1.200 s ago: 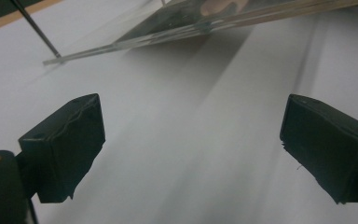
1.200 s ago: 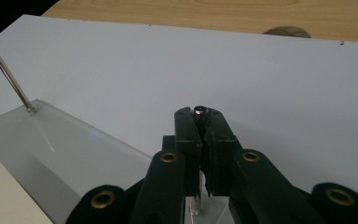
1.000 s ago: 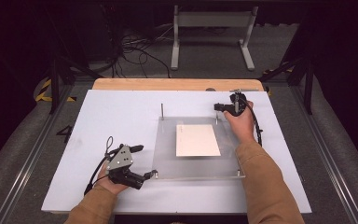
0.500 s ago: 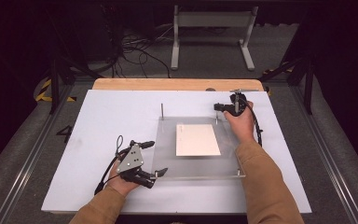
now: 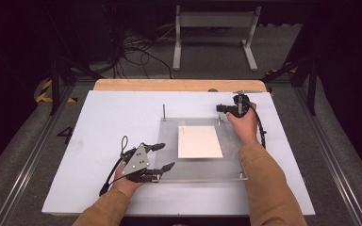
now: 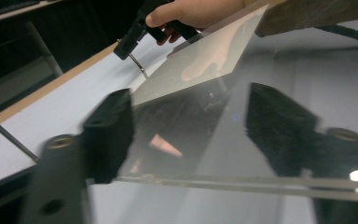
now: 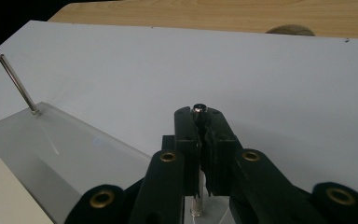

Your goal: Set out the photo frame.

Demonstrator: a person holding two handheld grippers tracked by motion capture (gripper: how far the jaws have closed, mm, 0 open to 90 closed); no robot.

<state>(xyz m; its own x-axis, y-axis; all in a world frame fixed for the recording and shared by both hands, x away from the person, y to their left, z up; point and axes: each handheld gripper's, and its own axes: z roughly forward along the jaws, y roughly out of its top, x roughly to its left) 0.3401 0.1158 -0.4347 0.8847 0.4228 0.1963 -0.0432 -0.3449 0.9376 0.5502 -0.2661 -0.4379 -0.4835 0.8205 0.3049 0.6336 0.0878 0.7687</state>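
- The left gripper (image 5: 162,156) sits at the near-left corner of the clear acrylic plate (image 5: 202,169), jaws spread wide, one jaw over the plate's left margin and the other at its near edge.
- The right gripper (image 5: 223,108) is at the plate's far-right corner, its jaws closed tight on an upright metal pin (image 7: 198,110).
- A white card (image 5: 199,141) lies flat under or on the plate, between the two grippers; which of the two cannot be told.
- A second metal pin (image 5: 163,112) stands free at the far-left corner, well ahead of the left gripper and level with the right one.
- The plate rests on a white board (image 5: 99,122) that covers the counter (image 5: 179,85); a strip of wooden edge shows beyond the right gripper.
- Left gripper view: the plate's near edge (image 6: 242,183) runs across between the open jaws, raised and tilted; the other hand (image 6: 191,11) shows far ahead with its pin.
- Right gripper view: the pin's rounded top sits just above the closed jaw tips, and its lower shaft shows below them; the free pin (image 7: 17,84) leans to the left of the jaws.
- High view: a metal stand (image 5: 215,33) and loose cables (image 5: 136,52) lie on the floor beyond the counter, well clear of both grippers.
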